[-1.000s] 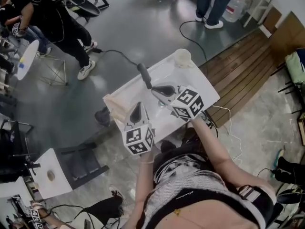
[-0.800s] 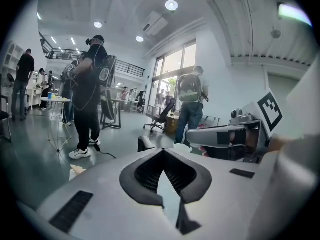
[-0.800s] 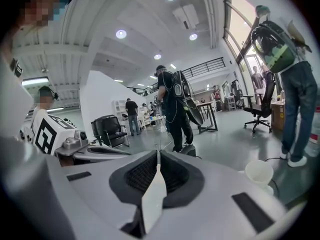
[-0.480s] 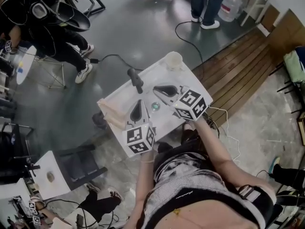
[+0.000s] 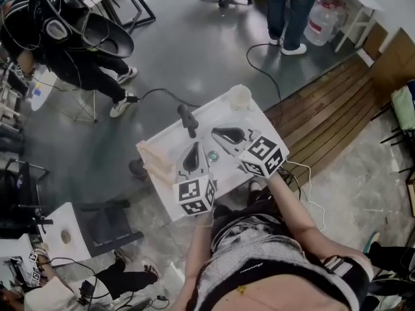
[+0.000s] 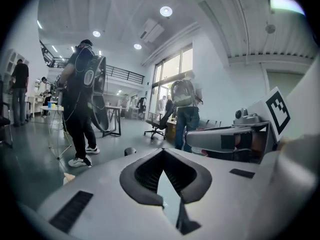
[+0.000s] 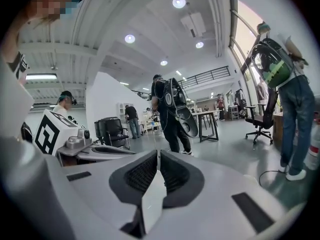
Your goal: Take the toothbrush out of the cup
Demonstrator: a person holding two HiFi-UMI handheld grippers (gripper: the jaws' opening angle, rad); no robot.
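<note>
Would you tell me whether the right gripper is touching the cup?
Apart. The head view shows bare tabletop between the right gripper and the cup.
</note>
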